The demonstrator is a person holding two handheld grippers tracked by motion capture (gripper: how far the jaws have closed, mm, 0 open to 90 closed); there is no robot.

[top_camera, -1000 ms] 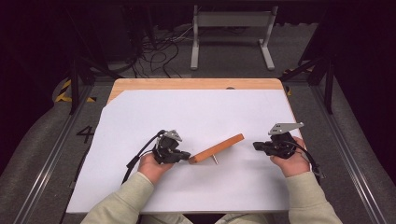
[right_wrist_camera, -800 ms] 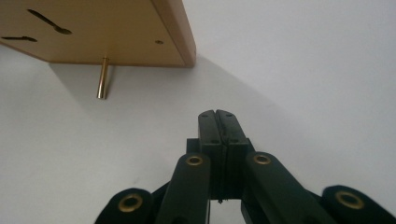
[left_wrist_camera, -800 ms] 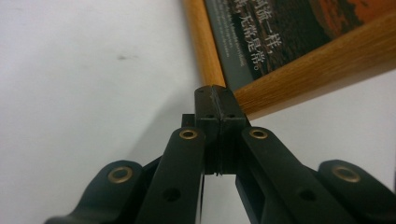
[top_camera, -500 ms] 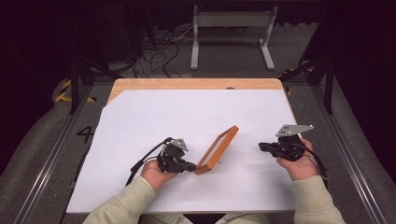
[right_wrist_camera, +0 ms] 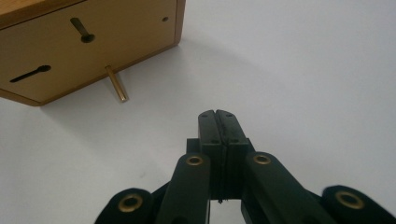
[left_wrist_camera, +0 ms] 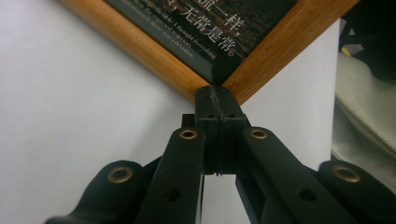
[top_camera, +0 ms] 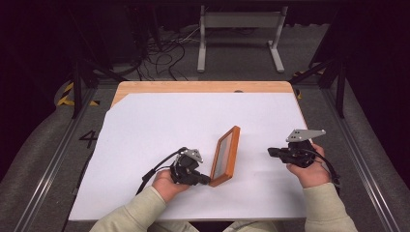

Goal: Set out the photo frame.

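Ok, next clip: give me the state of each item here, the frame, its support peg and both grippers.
Picture frame: propped upright on the white sheet, glass side toward the left gripper.
Support peg: sticking out of the frame's back, tip down on the sheet.
Left gripper: shut, tips against the frame's corner.
Right gripper: shut, holding nothing, apart from the frame.

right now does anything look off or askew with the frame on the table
The wooden picture frame is not lying flat: it stands tilted on edge on the white table, with the left gripper at its near corner and a thin brass peg propping its back.
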